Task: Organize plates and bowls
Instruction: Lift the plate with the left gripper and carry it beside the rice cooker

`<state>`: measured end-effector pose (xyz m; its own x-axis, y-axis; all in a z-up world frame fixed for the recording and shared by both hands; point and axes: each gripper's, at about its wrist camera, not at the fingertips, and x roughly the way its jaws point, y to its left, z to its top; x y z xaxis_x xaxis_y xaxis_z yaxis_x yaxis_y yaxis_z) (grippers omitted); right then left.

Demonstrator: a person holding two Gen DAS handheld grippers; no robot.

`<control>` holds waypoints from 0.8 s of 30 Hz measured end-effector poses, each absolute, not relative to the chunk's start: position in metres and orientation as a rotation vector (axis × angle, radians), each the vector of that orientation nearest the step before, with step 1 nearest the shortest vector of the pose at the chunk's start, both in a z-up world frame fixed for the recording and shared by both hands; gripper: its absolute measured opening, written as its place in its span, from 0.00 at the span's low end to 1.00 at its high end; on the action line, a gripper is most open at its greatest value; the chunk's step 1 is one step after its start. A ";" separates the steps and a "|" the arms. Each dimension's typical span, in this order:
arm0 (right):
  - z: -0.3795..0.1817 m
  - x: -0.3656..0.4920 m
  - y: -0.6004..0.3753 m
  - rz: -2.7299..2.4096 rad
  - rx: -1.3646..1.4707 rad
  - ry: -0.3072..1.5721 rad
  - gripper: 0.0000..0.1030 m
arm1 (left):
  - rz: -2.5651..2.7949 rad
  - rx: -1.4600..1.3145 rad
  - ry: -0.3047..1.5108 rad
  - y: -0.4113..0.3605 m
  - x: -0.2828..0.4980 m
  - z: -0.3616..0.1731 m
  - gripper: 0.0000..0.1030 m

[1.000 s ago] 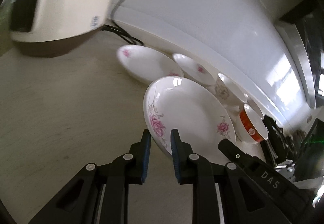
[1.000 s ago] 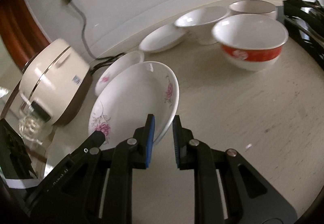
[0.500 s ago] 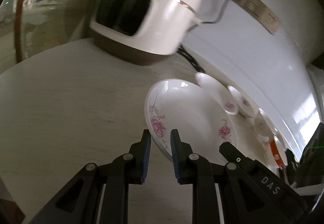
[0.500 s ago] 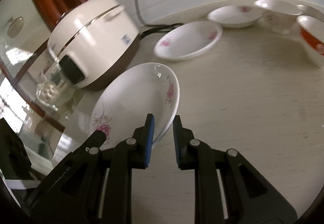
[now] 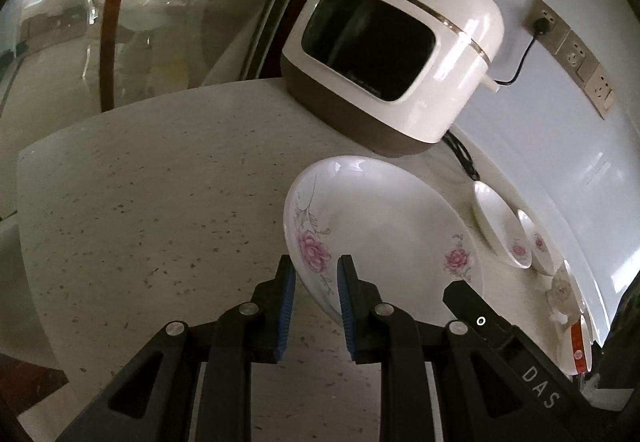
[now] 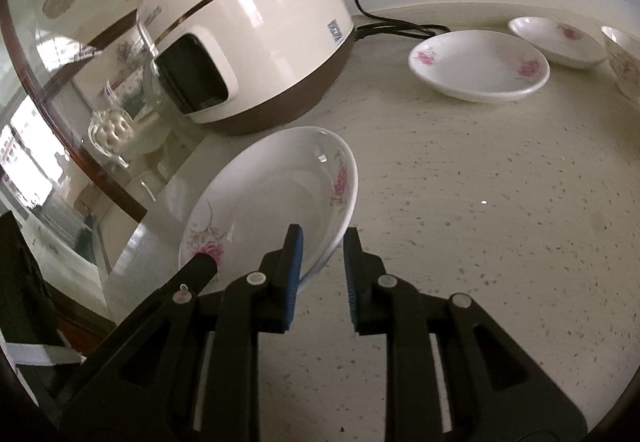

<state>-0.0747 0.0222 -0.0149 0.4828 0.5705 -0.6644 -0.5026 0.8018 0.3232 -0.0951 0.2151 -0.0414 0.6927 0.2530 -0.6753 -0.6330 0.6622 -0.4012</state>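
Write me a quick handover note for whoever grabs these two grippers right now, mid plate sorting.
Left gripper: shut on the near rim of the floral plate.
Right gripper: shut on the same plate's opposite rim, so it is held two-handed, tilted above the counter in front of the rice cooker.
On the counter by the wall: second floral plate, small floral dish, then bowls further along, the last one red-banded.
Done: one plate picked up.
Left: set it down, then group the remaining plates and bowls.

Left gripper [image 5: 314,278]: jaws narrowly parted, blue pads [image 5: 286,306] either side of the flowered plate [image 5: 384,226] rim. Right gripper [image 6: 320,254]: same narrow gap, clamped on the opposite rim. Both tilted downward, facing each other.
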 end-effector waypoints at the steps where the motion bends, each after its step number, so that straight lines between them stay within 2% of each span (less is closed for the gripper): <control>1: -0.015 -0.074 0.024 0.656 0.086 0.843 0.23 | 0.543 -0.672 0.620 0.215 -0.095 -0.041 0.21; 12: -0.022 -0.076 0.036 0.726 0.023 0.893 0.28 | 0.531 -0.701 0.611 0.236 -0.102 -0.045 0.26; 15: -0.022 -0.077 0.037 0.774 0.018 0.904 0.29 | 0.551 -0.741 0.601 0.240 -0.104 -0.048 0.33; 17: -0.024 -0.075 0.035 0.810 0.041 0.925 0.29 | 0.592 -0.722 0.595 0.237 -0.105 -0.045 0.44; 19: -0.023 -0.072 0.031 0.818 0.072 0.924 0.29 | 0.631 -0.702 0.596 0.234 -0.106 -0.042 0.60; 24: -0.021 -0.058 0.020 0.806 0.114 0.987 0.31 | 0.652 -0.631 0.696 0.232 -0.097 -0.038 0.65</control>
<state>-0.0581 0.0197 -0.0206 0.2931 0.6528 -0.6986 -0.5547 0.7112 0.4319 -0.0966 0.2319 -0.0384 0.5930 0.3225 -0.7378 -0.7154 0.6315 -0.2989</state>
